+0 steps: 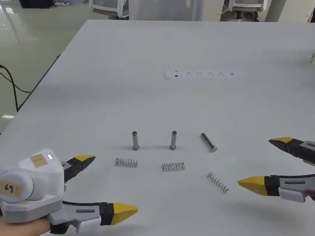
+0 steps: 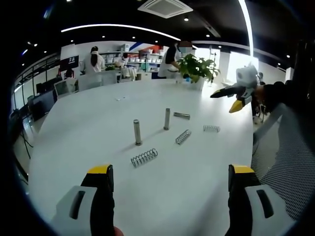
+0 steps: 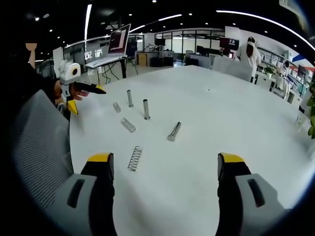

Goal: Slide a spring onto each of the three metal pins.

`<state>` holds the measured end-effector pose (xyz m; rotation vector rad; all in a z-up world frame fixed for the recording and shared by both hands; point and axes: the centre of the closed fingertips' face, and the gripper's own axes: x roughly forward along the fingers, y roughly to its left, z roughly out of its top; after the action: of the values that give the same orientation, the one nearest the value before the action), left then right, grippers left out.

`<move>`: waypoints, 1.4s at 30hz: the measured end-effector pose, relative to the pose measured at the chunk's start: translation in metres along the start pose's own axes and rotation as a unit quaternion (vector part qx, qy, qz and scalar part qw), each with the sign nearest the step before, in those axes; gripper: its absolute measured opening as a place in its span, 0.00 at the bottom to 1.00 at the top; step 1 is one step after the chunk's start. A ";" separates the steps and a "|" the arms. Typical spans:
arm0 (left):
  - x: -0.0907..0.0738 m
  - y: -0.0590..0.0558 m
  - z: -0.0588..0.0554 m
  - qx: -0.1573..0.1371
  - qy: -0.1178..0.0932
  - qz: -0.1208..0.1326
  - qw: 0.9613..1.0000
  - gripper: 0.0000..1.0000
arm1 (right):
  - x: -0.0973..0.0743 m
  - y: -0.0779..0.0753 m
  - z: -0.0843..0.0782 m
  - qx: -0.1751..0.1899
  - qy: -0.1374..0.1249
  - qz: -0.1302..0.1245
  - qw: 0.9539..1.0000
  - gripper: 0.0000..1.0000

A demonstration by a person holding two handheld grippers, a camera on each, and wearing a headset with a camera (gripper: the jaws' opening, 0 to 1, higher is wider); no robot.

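Observation:
Two metal pins stand upright on the white table, the left pin (image 1: pixel 135 140) and the middle pin (image 1: pixel 173 140); the third pin (image 1: pixel 208 141) lies on its side to their right. A loose spring lies in front of each: left spring (image 1: pixel 126 162), middle spring (image 1: pixel 173 166), right spring (image 1: pixel 217 181). My left gripper (image 1: pixel 106 186) is open at the near left, short of the left spring (image 2: pixel 144 157). My right gripper (image 1: pixel 261 162) is open at the right, nothing between its jaws; the right spring (image 3: pixel 134 158) and lying pin (image 3: pixel 173 131) are just ahead of it.
A white strip with small marks (image 1: pixel 199 74) lies flat further back on the table. The table's left edge (image 1: pixel 44 78) runs diagonally, with floor beyond. A mesh chair back (image 2: pixel 288 157) is near me. Potted plant (image 2: pixel 197 69) and people stand beyond the table's far end.

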<state>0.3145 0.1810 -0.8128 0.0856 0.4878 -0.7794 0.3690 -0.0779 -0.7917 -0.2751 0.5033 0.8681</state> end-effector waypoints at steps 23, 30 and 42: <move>-0.012 0.002 -0.001 -0.004 -0.005 0.018 1.000 0.96 | 0.039 -0.012 0.033 -0.038 0.015 0.012 0.999 0.81; -0.015 0.004 -0.001 -0.004 -0.007 0.023 1.000 0.96 | 0.060 -0.015 0.038 -0.032 0.037 0.021 0.999 0.77; -0.014 0.000 0.001 -0.006 -0.011 0.022 1.000 0.96 | 0.092 -0.024 0.034 -0.024 0.093 0.010 0.995 0.59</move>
<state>0.3064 0.1899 -0.8051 0.0764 0.4672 -0.7330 0.4482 -0.0181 -0.8108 -0.3975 0.6589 0.8788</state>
